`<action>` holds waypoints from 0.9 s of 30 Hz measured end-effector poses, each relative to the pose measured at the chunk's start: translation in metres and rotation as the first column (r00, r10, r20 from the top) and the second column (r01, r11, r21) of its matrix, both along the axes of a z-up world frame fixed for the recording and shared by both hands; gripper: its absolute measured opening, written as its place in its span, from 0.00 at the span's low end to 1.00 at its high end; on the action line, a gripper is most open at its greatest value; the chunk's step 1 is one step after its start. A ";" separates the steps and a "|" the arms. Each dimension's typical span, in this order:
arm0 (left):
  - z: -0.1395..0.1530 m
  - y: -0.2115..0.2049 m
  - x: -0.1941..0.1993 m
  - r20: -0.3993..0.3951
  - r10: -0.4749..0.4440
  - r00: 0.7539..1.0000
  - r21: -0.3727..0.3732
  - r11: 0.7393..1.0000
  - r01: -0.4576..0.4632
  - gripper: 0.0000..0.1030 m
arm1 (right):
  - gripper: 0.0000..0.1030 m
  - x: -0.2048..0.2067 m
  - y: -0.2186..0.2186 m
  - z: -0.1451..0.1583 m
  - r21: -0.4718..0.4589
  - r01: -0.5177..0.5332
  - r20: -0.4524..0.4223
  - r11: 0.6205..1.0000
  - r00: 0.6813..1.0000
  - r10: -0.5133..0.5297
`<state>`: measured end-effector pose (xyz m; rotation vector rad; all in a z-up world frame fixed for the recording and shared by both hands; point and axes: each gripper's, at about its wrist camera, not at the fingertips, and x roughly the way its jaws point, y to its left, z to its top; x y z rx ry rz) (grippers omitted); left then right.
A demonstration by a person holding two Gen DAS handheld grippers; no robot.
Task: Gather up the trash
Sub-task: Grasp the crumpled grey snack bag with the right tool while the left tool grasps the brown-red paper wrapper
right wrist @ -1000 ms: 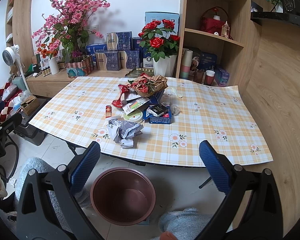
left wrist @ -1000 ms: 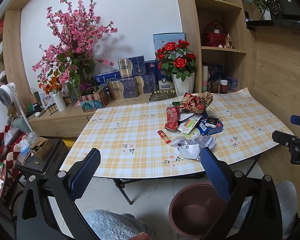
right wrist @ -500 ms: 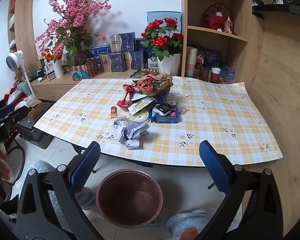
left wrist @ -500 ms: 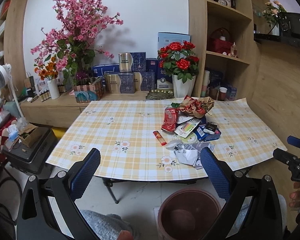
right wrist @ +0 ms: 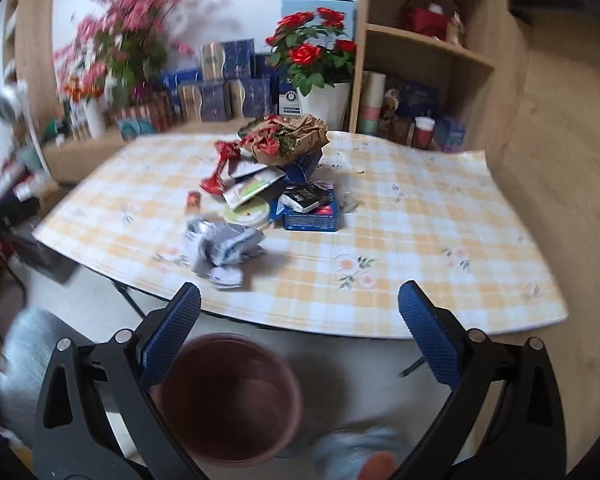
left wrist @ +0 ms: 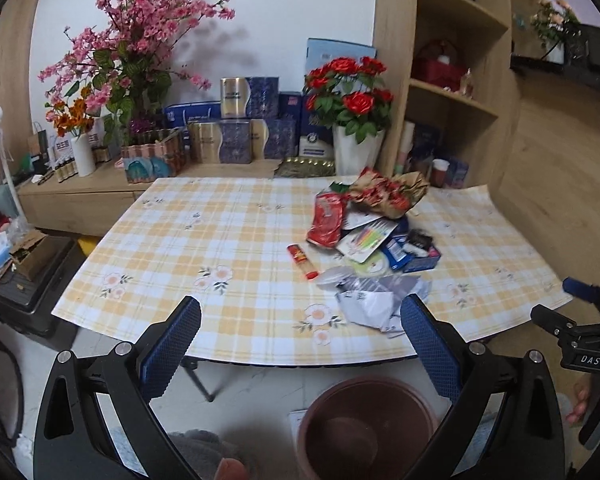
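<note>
A heap of trash (left wrist: 370, 236) lies on the checked tablecloth (left wrist: 220, 240): a brown and red paper wad (left wrist: 388, 192), a red wrapper (left wrist: 326, 224), a blue box (left wrist: 416, 254), crumpled grey paper (left wrist: 374, 300) near the front edge and a small red stick pack (left wrist: 302, 260). The same heap (right wrist: 276, 184) and grey paper (right wrist: 224, 250) show in the right wrist view. A brown bin (left wrist: 366, 426) (right wrist: 228, 398) stands on the floor below the table's front edge. My left gripper (left wrist: 300, 340) and right gripper (right wrist: 298, 338) are both open and empty, short of the table.
White vase of red roses (left wrist: 352, 120) and blue gift boxes (left wrist: 240, 128) stand behind the table. Pink blossom arrangement (left wrist: 140, 48) at back left. Wooden shelves (left wrist: 456, 92) on the right. A black case (left wrist: 24, 276) sits on the floor at left. The right gripper (left wrist: 580, 332) shows at the left view's right edge.
Both grippers have drifted closer to the table, with the view tilting; the right wrist view is now blurred by motion. Both stay open and nothing has been picked up.
</note>
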<state>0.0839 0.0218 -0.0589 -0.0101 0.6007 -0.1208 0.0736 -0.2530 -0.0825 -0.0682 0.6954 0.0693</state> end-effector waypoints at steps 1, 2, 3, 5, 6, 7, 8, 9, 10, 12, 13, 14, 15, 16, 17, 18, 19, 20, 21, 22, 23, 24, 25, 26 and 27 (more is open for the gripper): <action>-0.002 0.002 0.003 -0.009 0.017 1.000 0.013 1.000 -0.017 0.95 | 0.95 0.004 0.002 -0.002 -0.004 -0.017 -0.001 1.000 1.000 0.017; -0.003 0.004 0.006 -0.016 0.028 0.999 0.022 0.999 -0.028 0.95 | 0.95 0.010 0.004 -0.005 0.009 -0.043 -0.002 0.999 0.999 0.043; -0.005 0.006 0.009 -0.026 0.039 0.999 0.034 0.999 -0.039 0.95 | 0.95 0.015 0.006 -0.007 0.021 -0.064 -0.003 0.998 0.998 0.064; -0.009 0.011 0.013 -0.037 0.041 0.998 0.042 0.998 -0.040 0.95 | 0.95 0.031 0.013 -0.014 0.034 -0.128 -0.009 0.991 0.992 0.129; -0.010 0.014 0.015 -0.041 0.045 0.998 0.046 0.998 -0.043 0.95 | 0.95 0.037 0.017 -0.016 0.024 -0.144 -0.015 0.989 0.989 0.144; -0.012 0.016 0.017 -0.044 0.051 0.998 0.049 0.998 -0.049 0.95 | 0.95 0.046 0.022 -0.020 0.006 -0.163 -0.024 0.987 0.986 0.163; -0.014 0.019 0.019 -0.051 0.058 0.997 0.051 0.997 -0.055 0.95 | 0.95 0.053 0.030 -0.023 -0.013 -0.182 -0.033 0.983 0.983 0.182; -0.017 0.022 0.021 -0.059 0.061 0.996 0.050 0.997 -0.058 0.95 | 0.95 0.064 0.038 -0.028 -0.031 -0.214 -0.043 0.976 0.976 0.213; -0.018 0.023 0.022 -0.064 0.061 0.996 0.049 0.997 -0.058 0.95 | 0.95 0.072 0.045 -0.032 -0.040 -0.243 -0.053 0.969 0.969 0.240; -0.022 0.028 0.024 -0.065 0.072 0.995 0.060 0.996 -0.068 0.95 | 0.95 0.089 0.060 -0.040 -0.063 -0.307 -0.074 0.950 0.950 0.302; -0.025 0.029 0.025 -0.066 0.074 0.995 0.066 0.995 -0.070 0.95 | 0.95 0.098 0.070 -0.045 -0.080 -0.343 -0.085 0.936 0.938 0.337; -0.026 0.030 0.026 -0.067 0.073 0.995 0.066 0.995 -0.069 0.95 | 0.95 0.107 0.079 -0.050 -0.096 -0.378 -0.099 0.921 0.924 0.370; -0.028 0.032 0.029 -0.074 0.069 0.995 0.059 0.996 -0.064 0.95 | 0.95 0.113 0.085 -0.055 -0.112 -0.402 -0.111 0.909 0.914 0.390; -0.029 0.033 0.030 -0.079 0.065 0.995 0.052 0.997 -0.061 0.95 | 0.95 0.123 0.095 -0.061 -0.148 -0.432 -0.134 0.890 0.900 0.415; -0.031 0.036 0.032 -0.086 0.064 0.994 0.042 0.997 -0.060 0.95 | 0.95 0.128 0.099 -0.066 -0.169 -0.442 -0.147 0.881 0.895 0.421; -0.033 0.037 0.033 -0.090 0.064 0.994 0.039 0.997 -0.061 0.95 | 0.95 0.138 0.107 -0.072 -0.212 -0.454 -0.169 0.865 0.889 0.425; -0.034 0.039 0.034 -0.091 0.064 0.994 0.038 0.997 -0.060 0.95 | 0.95 0.145 0.113 -0.077 -0.235 -0.466 -0.186 0.853 0.883 0.432; -0.036 0.040 0.036 -0.091 0.067 0.994 0.044 0.997 -0.063 0.95 | 0.95 0.154 0.119 -0.083 -0.253 -0.486 -0.209 0.837 0.872 0.443; -0.038 0.041 0.036 -0.092 0.070 0.993 0.050 0.997 -0.066 0.95 | 0.95 0.160 0.122 -0.088 -0.260 -0.496 -0.224 0.829 0.866 0.447; -0.040 0.042 0.038 -0.097 0.070 0.993 0.051 0.997 -0.065 0.95 | 0.95 0.165 0.123 -0.093 -0.263 -0.505 -0.244 0.822 0.859 0.450; -0.043 0.044 0.040 -0.106 0.068 0.992 0.047 0.997 -0.064 0.95 | 0.94 0.172 0.127 -0.100 -0.256 -0.524 -0.281 0.812 0.844 0.456; -0.045 0.045 0.042 -0.112 0.067 0.991 0.042 0.997 -0.063 0.95 | 0.94 0.175 0.129 -0.106 -0.253 -0.533 -0.302 0.808 0.837 0.457; -0.048 0.046 0.044 -0.120 0.064 0.991 0.036 0.998 -0.061 0.95 | 0.94 0.177 0.129 -0.110 -0.257 -0.535 -0.314 0.805 0.834 0.454; -0.051 0.046 0.046 -0.126 0.060 0.990 0.031 0.998 -0.056 0.94 | 0.93 0.179 0.131 -0.114 -0.262 -0.539 -0.328 0.801 0.830 0.451; -0.053 0.046 0.048 -0.129 0.057 0.990 0.029 0.998 -0.053 0.94 | 0.85 0.180 0.131 -0.120 -0.258 -0.547 -0.347 0.796 0.822 0.452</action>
